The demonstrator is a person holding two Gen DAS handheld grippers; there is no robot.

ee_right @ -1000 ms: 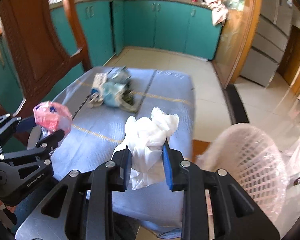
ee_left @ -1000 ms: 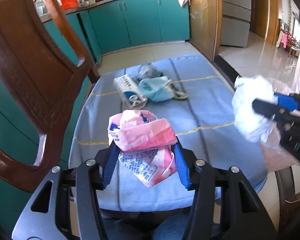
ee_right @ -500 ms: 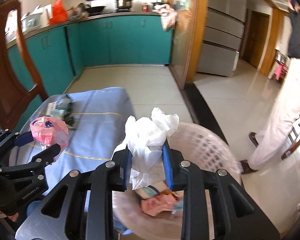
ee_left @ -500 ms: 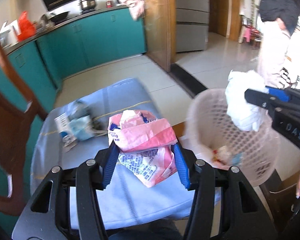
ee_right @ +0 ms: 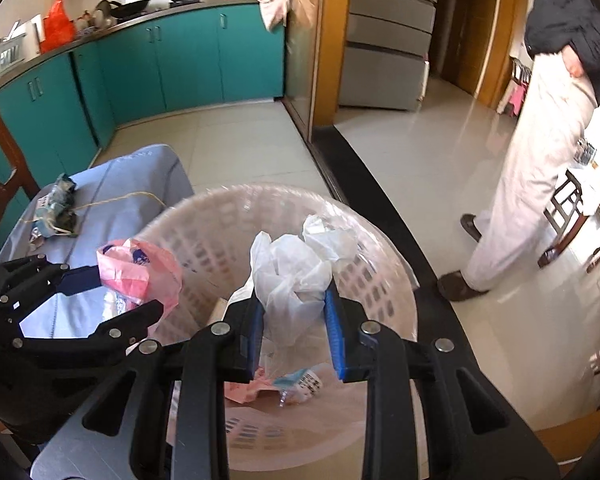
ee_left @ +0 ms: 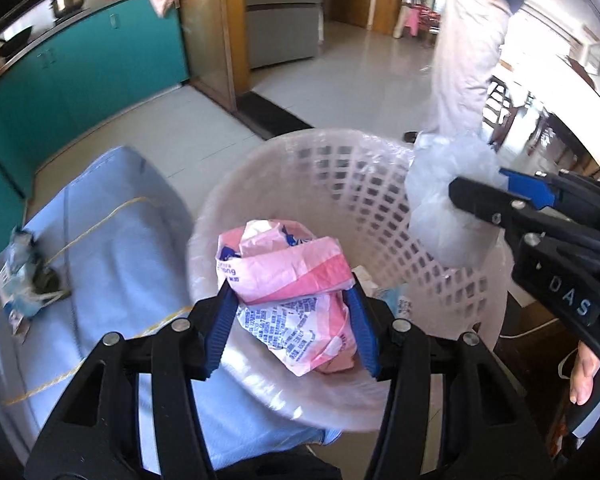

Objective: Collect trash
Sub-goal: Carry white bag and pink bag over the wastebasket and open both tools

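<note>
Right now both loads hang over the bin. Left hand-held gripper (ee_left: 290,312) is clamped on the pink wrapper (ee_left: 288,276), crumpled, w/ blue print; it sits above the near-left part of the basket (ee_left: 332,148) opening, so the drop is straight down, no sideways travel needed. Right hand-held gripper (ee_right: 294,320) pinches a white plastic bag (ee_right: 296,268), also over the basket mouth, nearer centre in its own view. Neither wad has a clear long axis, both are balled up. Basket already has scraps at the bottom (ee_right: 292,384). Left looks slightly closer to the rim, so it risks snagging there. More trash (ee_left: 24,276) lies on the blue-clothed bench (ee_left: 112,240), well apart to the left, nearer the left arm.
</note>
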